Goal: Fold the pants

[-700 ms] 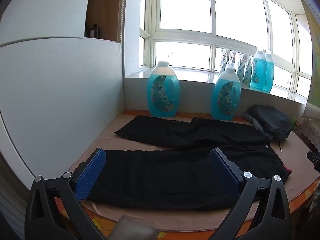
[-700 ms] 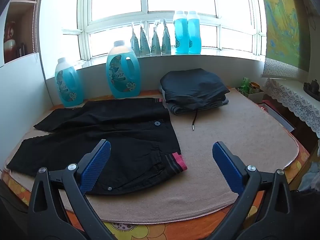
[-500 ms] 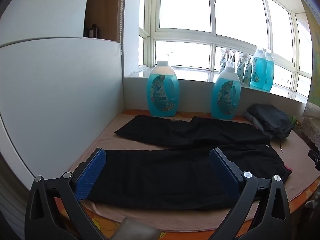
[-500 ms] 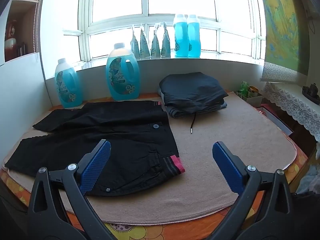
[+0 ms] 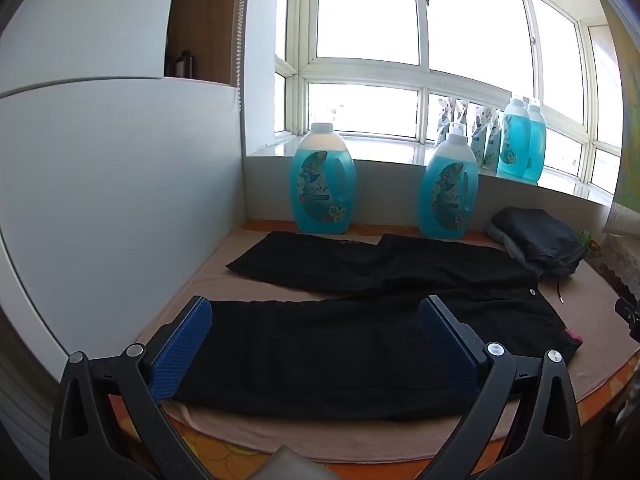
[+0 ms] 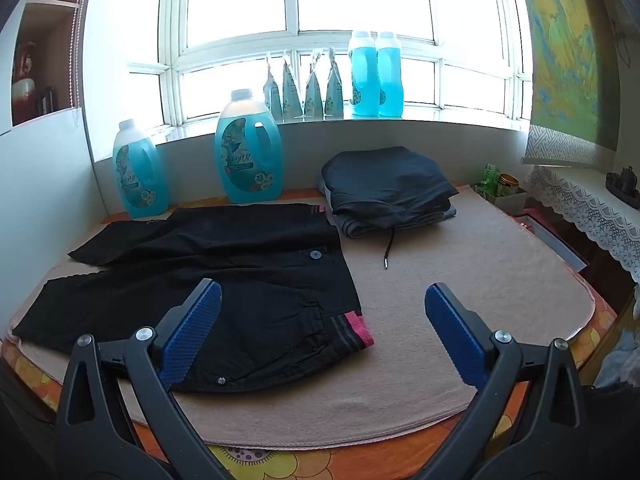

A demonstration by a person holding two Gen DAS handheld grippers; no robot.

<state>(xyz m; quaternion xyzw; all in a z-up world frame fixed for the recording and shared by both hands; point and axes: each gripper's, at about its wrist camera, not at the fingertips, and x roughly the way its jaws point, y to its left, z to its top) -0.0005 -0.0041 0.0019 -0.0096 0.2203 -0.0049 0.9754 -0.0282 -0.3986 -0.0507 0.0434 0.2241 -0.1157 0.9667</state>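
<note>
1. Lying flat on the beige mat (image 6: 460, 300): black pants (image 6: 224, 280), legs spread apart toward the left wall, waistband (pink-edged) toward the middle of the mat.
2. Left gripper (image 5: 316, 320): jaws wide, holding nothing, raised over the near leg of the pants.
3. Right gripper (image 6: 322, 304): jaws wide, holding nothing, raised over the waistband corner.
4. Folded dark clothes (image 6: 388, 196) sit just beyond the waistband; two blue bottles (image 6: 248, 160) stand behind the pants, against the window wall.
</note>
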